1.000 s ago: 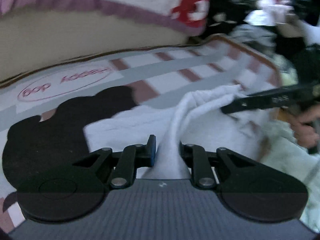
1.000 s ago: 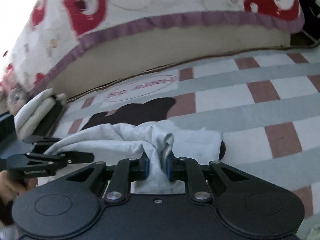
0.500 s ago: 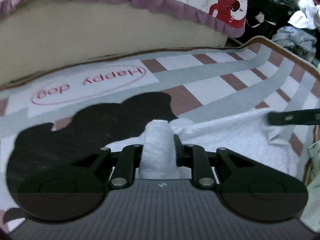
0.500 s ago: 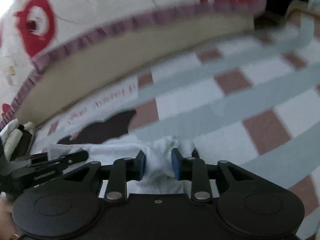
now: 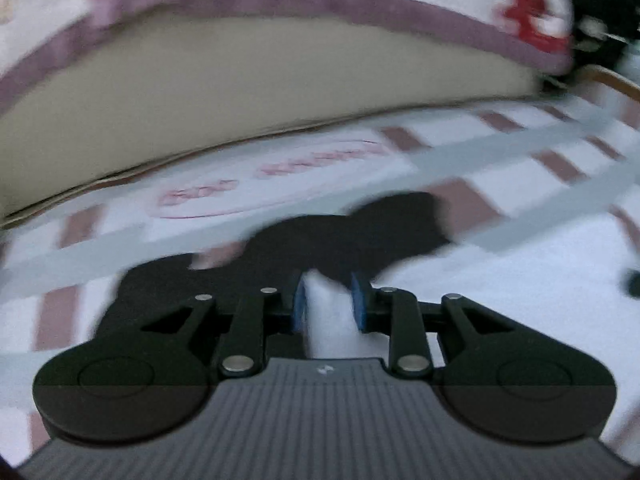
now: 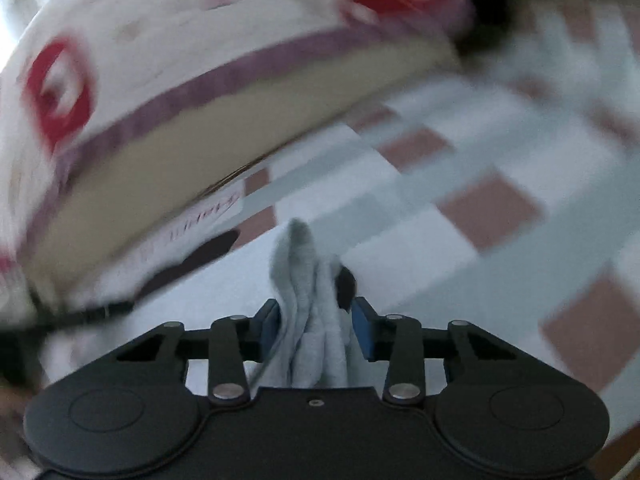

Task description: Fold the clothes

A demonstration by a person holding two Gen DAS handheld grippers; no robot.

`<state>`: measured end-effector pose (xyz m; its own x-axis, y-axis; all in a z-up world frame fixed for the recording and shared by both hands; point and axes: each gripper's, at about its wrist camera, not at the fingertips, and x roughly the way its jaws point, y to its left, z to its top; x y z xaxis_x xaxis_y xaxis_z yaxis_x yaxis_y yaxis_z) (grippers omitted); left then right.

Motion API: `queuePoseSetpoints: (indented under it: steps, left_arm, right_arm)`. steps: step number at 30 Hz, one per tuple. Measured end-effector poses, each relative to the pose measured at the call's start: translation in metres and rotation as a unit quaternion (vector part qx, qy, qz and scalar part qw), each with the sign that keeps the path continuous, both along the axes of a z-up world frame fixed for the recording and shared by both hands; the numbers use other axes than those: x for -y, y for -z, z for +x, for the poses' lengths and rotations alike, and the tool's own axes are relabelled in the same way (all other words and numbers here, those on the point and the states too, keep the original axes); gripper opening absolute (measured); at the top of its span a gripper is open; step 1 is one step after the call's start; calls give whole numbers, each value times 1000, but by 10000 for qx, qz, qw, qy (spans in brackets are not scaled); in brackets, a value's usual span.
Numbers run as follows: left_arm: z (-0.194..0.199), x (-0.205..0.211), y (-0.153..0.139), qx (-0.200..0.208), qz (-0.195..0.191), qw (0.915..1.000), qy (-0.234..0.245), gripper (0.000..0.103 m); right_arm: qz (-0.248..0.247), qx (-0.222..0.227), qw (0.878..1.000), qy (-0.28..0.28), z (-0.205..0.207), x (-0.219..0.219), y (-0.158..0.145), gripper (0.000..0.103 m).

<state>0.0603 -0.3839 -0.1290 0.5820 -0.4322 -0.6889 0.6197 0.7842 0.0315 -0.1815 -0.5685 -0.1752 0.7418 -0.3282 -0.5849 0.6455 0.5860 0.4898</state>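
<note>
**Both jaws letting go of the cloth on the mat**

Left gripper (image 5: 327,300): jaws opening, a fold of white cloth (image 5: 326,320) between the blue pads. Frame is blurred, so I can't tell whether the pads touch the fabric; a thin gap seems to show on each side. Reads as a release.

Right gripper (image 6: 316,330): jaws opening too. A bunched ridge of the same cloth (image 6: 308,300) stands up between the pads; the right pad is visibly clear of it, the left one about touching. No real grip there.

Outward: the cloth runs straight ahead of each gripper's jaws and lies flat on the checked mat (image 5: 540,200), partly over the black dog print (image 5: 360,232). The left gripper's black finger shows at the left edge of the right wrist view, so the cloth's long axis looks to run side to side between the two hands, each hand at its own end. Neither is nearer overall.

Behind the mat: a cushion edge (image 5: 240,80), beige side with purple trim.

Judgement: the fold is laid. Next grasp turns on which end goes over.
</note>
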Motion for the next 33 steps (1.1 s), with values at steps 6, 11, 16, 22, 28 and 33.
queuePoseSetpoints:
  steps: [6, 11, 16, 22, 28, 33]
  left_arm:
    - [-21, -31, -29, -86, -679, 9974, 228, 23]
    - [-59, -35, -39, -428, -1125, 9891, 854, 23]
    - [-66, -5, -4, -759, -297, 9923, 929, 23]
    - [-48, 13, 9, -926, -163, 9910, 951, 23]
    - [-26, 15, 12, -1366, -328, 9869, 788, 20]
    - [-21, 16, 13, -1492, -402, 9852, 747, 20]
  right_arm:
    - [-322, -59, 9991, 287, -25, -9, -12, 28]
    - [-1134, 903, 9859, -842, -15, -42, -50, 36]
    - [-942, 1072, 9796, -1412, 25, -44, -46, 47]
    - [-1389, -514, 9773, -1513, 60, -34, -20, 25]
    - [-1093, -726, 9895, -608, 26, -19, -24, 21]
    - [-1895, -685, 9664, -1598, -13, -60, -49, 21]
